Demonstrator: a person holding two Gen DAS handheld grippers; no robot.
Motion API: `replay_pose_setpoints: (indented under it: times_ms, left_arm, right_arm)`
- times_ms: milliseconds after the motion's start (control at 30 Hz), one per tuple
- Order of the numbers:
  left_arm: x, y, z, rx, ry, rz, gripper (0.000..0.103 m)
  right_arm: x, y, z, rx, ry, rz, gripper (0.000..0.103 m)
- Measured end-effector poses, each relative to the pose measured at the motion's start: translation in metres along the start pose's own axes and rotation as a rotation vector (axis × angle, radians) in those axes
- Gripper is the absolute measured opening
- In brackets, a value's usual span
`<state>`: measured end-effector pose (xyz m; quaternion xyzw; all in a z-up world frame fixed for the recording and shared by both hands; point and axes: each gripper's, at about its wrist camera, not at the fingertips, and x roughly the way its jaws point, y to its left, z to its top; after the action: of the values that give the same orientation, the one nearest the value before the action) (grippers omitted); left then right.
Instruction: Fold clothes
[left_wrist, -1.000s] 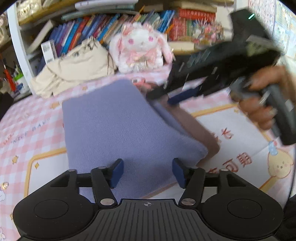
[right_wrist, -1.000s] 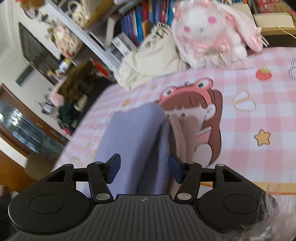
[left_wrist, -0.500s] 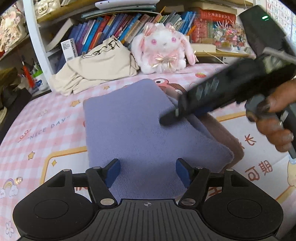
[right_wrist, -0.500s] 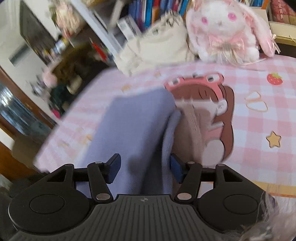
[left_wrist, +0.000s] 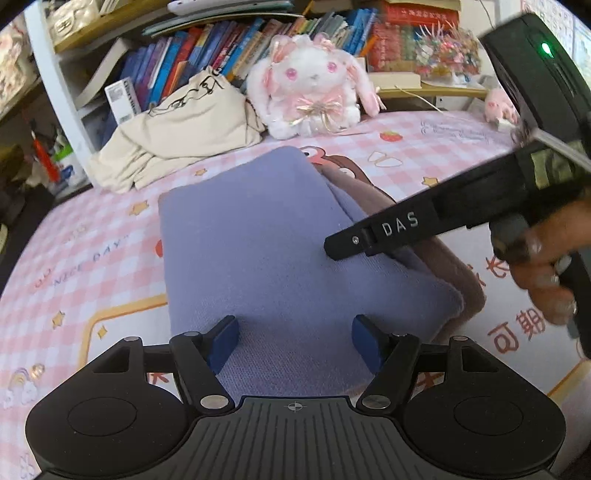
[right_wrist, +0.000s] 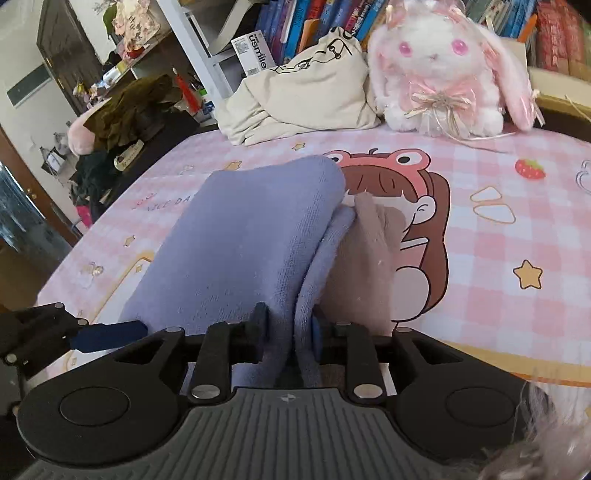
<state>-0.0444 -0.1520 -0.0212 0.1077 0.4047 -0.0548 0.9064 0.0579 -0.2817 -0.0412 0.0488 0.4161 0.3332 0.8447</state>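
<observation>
A folded lavender garment (left_wrist: 266, 251) lies on the pink checked cover, on top of a folded brown garment (left_wrist: 454, 273) that sticks out on its right. My left gripper (left_wrist: 293, 341) is open and empty over the lavender garment's near edge. My right gripper (right_wrist: 288, 328) is shut on the lavender garment's (right_wrist: 240, 251) right-hand edge layers, beside the brown garment (right_wrist: 362, 266). In the left wrist view the right gripper (left_wrist: 332, 251) reaches in from the right, with its tip on the lavender cloth.
A cream cloth bag (left_wrist: 177, 136) and a white and pink plush rabbit (left_wrist: 314, 96) sit at the far edge, in front of a bookshelf (left_wrist: 221, 51). The pink cover (right_wrist: 517, 229) stretches to the right. Dark clutter (right_wrist: 122, 122) stands beyond the left edge.
My right gripper has closed on the lavender garment's right edge; it was open before. The left gripper has stayed open over the near edge and drawn back a little.
</observation>
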Motion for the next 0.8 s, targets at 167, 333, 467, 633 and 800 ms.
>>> replay_pose_setpoints:
  times_ms: [167,333,467,633,800]
  left_arm:
    - [-0.015,0.007,-0.001,-0.079,-0.034,0.001,0.072]
    - [-0.039,0.019,-0.007,-0.172,-0.108,0.011,0.086]
    - [-0.043,0.032,-0.013,-0.256,-0.100,0.022,0.091]
    - [-0.037,0.049,-0.021,-0.353,-0.050,0.008,0.092]
    - [-0.033,0.064,-0.026,-0.407,-0.042,-0.011,0.092]
  right_arm:
    - [-0.013,0.002,0.000,-0.007,-0.020,-0.020,0.044]
    - [-0.039,-0.006,-0.006,0.050,-0.053,-0.010,0.072]
    - [-0.045,-0.018,-0.013,0.130,0.006,-0.018,0.078]
    - [-0.047,-0.028,-0.029,0.176,0.053,-0.029,0.080]
    - [-0.047,-0.036,-0.035,0.295,0.073,0.035,0.080]
